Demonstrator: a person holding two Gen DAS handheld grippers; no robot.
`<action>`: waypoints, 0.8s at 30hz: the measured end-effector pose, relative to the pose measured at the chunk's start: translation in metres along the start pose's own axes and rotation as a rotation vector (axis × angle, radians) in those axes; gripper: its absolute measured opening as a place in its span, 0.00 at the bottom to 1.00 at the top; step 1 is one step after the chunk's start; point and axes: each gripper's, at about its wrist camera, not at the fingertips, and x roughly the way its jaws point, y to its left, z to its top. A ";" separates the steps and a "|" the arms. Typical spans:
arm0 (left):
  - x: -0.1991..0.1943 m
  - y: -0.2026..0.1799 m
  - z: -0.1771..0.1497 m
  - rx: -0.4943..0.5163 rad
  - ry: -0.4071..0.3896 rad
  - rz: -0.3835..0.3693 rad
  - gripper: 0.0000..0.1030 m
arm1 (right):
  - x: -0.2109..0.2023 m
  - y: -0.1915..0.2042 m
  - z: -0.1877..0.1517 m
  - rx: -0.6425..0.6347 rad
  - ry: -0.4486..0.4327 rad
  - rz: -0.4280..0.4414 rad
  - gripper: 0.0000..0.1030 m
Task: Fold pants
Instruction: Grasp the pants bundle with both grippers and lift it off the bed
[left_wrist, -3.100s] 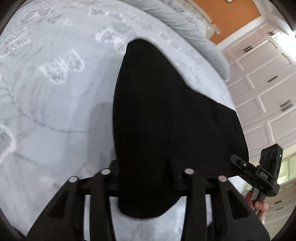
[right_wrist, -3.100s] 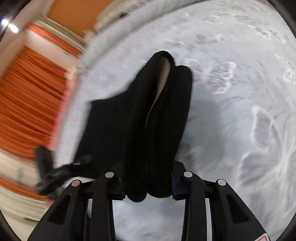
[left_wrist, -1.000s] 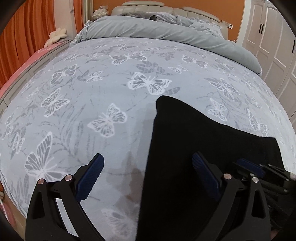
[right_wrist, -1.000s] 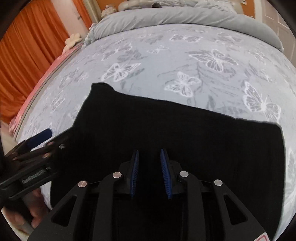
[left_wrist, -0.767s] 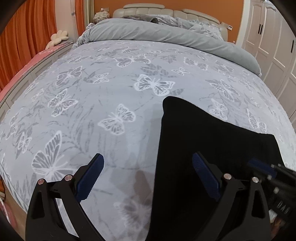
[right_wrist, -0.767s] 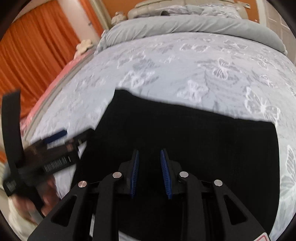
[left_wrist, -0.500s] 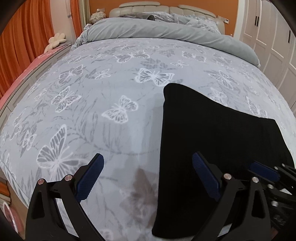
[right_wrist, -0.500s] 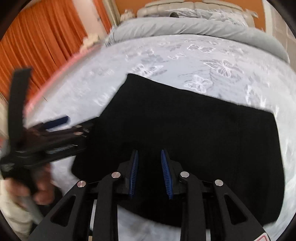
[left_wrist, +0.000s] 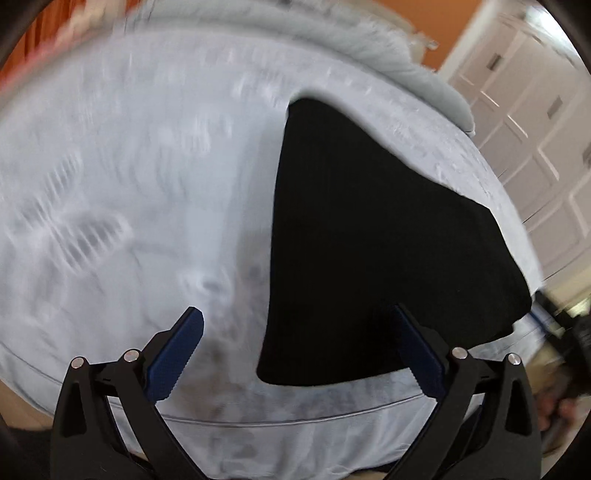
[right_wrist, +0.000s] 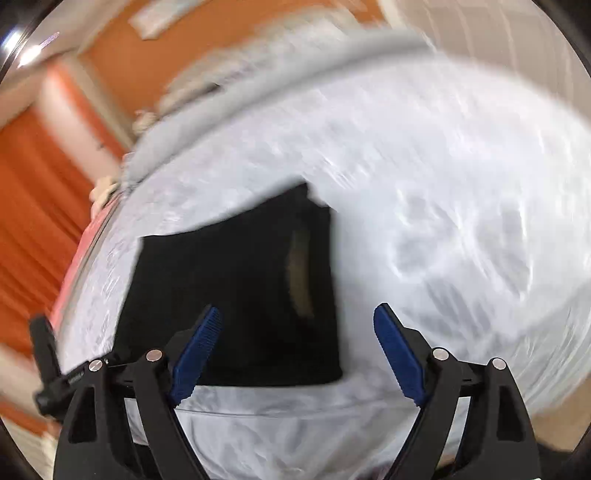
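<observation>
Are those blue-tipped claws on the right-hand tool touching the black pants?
Apart. In the right wrist view the right gripper stands open, its blue pads spread clear above the black pants, which lie flat on the bed.

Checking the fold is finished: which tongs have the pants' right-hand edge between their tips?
The right tongs: the pants' right edge sits between their open tips. The left tongs straddle the left edge.

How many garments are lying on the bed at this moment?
1: the folded black pants lying near the bed's front edge, partly framed by the open left claw. Blur could hide something small.
</observation>
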 end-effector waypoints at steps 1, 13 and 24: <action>0.010 0.007 0.002 -0.042 0.023 -0.020 0.96 | 0.011 -0.009 0.000 0.046 0.046 0.033 0.81; -0.007 -0.011 0.019 -0.066 0.031 -0.205 0.25 | 0.027 0.011 0.006 0.076 0.114 0.232 0.28; -0.118 -0.078 0.113 0.116 -0.102 -0.239 0.21 | -0.062 0.096 0.102 -0.119 -0.020 0.325 0.27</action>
